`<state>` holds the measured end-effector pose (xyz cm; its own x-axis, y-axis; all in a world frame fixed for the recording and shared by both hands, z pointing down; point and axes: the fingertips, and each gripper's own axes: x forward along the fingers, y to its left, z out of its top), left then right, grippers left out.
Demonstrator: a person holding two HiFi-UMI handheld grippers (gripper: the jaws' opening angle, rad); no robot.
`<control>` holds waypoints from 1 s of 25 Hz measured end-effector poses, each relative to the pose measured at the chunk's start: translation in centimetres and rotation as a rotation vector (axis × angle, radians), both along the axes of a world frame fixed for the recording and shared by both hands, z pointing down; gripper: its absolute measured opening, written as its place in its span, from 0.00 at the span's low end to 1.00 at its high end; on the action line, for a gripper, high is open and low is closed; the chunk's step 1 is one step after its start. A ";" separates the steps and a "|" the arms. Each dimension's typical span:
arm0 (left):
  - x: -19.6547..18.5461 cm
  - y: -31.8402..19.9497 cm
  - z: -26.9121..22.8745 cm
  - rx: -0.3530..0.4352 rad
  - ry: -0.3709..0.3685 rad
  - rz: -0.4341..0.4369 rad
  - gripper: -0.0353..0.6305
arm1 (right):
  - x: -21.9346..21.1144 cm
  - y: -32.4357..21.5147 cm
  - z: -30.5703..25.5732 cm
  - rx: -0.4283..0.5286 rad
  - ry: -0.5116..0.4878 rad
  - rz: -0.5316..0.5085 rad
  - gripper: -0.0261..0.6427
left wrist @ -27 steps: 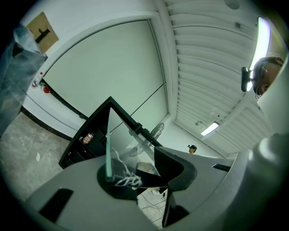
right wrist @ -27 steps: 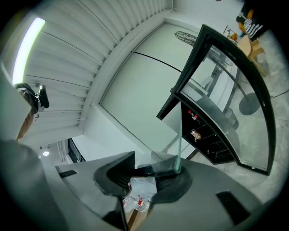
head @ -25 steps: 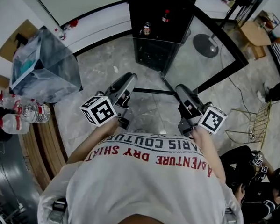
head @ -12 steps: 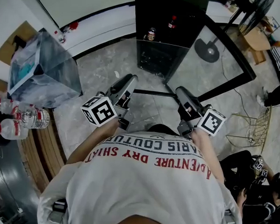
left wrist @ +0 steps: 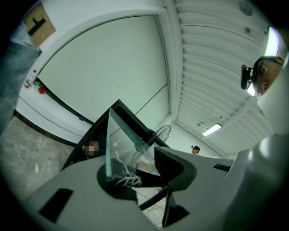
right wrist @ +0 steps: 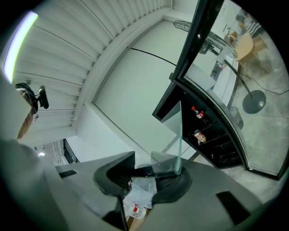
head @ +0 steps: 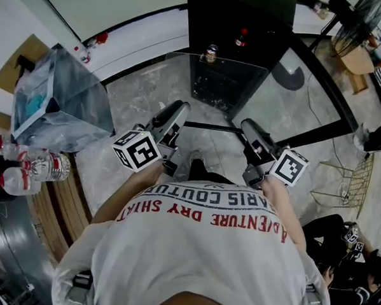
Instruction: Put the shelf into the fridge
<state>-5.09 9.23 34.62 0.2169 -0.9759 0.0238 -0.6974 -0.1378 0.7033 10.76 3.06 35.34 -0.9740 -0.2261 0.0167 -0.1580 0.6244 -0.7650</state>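
Glass shelf is carried level in the head view. The left gripper and right gripper pinch its dark near edge, one at each end. The far edge sits near the open front of the black fridge, whose door is swung wide to the right. Bare floor lies to the left. Left gripper view: jaws clamped on the shelf's rim, pane running ahead edge-on toward the fridge. Right gripper view: jaws likewise closed on the rim, with a can and bottle on racks beyond.
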 end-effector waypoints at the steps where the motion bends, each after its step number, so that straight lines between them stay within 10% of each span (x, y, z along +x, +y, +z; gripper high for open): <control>1: -0.4 -0.5 0.2 -0.002 0.002 0.003 0.25 | -0.4 -0.4 0.1 0.000 0.003 0.001 0.21; 25: -7.4 -15.5 2.6 -0.047 0.021 0.115 0.25 | -6.4 -13.5 3.0 -0.086 0.044 0.122 0.21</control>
<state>-12.44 -6.24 37.27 0.3283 -0.9425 0.0627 -0.6639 -0.1830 0.7251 4.33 -10.43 38.35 -0.9372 -0.3388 0.0833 -0.2635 0.5308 -0.8055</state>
